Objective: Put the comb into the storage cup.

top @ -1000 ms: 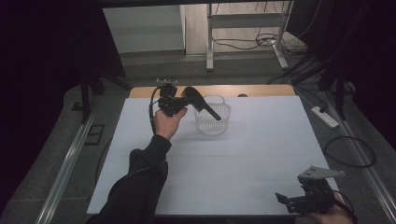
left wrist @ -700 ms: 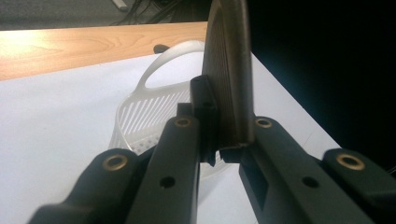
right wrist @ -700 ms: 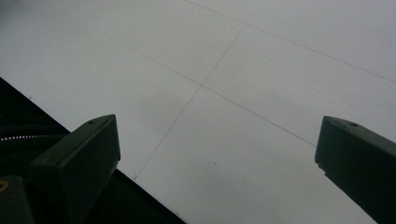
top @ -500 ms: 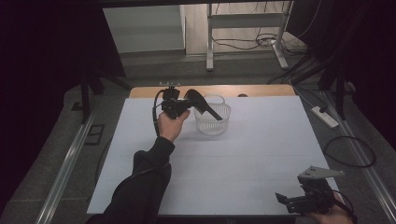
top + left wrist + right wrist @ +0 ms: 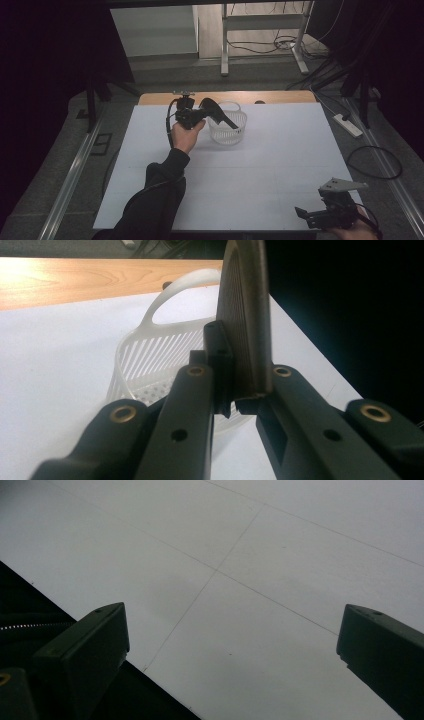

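A hand holds my left gripper (image 5: 206, 112) at the far middle of the white table, just left of a white slotted plastic basket (image 5: 227, 131). Its jaws are shut on a dark, flat, ribbed object (image 5: 222, 116) that slants out over the basket's rim. In the left gripper view that ribbed object (image 5: 245, 315) stands upright between the two black jaws of the left gripper (image 5: 235, 385), with the basket (image 5: 150, 350) and its handle behind. My right gripper (image 5: 306, 217) rests low at the near right corner. In the right gripper view the right gripper (image 5: 232, 630) stands wide open over bare table.
The white table sheet (image 5: 280, 160) ends in a wooden strip (image 5: 165, 97) at the far edge. A power strip (image 5: 347, 125) and cables lie on the floor to the right. Metal frame legs (image 5: 225, 45) stand behind the table.
The left hand with the held object has shifted only slightly beside the basket. The right gripper has stayed where it was.
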Demonstrator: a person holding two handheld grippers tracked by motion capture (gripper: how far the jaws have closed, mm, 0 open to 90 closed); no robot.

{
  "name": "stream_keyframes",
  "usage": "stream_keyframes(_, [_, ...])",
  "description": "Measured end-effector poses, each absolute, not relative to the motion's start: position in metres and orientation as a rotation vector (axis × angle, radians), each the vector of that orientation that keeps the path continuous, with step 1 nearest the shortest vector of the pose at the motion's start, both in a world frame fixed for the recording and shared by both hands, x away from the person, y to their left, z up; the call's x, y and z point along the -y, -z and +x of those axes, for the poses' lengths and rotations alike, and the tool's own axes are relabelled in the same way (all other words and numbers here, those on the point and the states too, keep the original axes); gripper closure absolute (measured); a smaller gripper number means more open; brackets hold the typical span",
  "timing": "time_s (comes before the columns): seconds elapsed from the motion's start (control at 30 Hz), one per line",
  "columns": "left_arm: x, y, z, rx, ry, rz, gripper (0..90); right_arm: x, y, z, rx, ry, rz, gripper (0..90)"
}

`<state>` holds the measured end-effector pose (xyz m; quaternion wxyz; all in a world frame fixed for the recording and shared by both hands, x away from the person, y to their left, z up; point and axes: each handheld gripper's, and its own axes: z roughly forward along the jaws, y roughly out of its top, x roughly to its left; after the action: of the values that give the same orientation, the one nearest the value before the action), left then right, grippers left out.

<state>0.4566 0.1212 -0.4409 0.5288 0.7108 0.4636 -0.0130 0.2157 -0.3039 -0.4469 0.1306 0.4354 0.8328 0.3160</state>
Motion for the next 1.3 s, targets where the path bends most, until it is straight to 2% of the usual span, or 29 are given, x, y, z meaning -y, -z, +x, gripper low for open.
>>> stream_keyframes(0.83, [-0.122, 0.457, 0.458, -1.122, 0.032, 1.702, 85.1, 0.303, 0.447, 0.216, -2.428, -0.911, 1.268, 1.4])
stream_keyframes(1.3, [-0.116, 0.458, 0.453, -1.125, -0.131, 1.800, 74.5, 0.302, 0.448, 0.217, -2.437, -0.895, 1.267, 1.8])
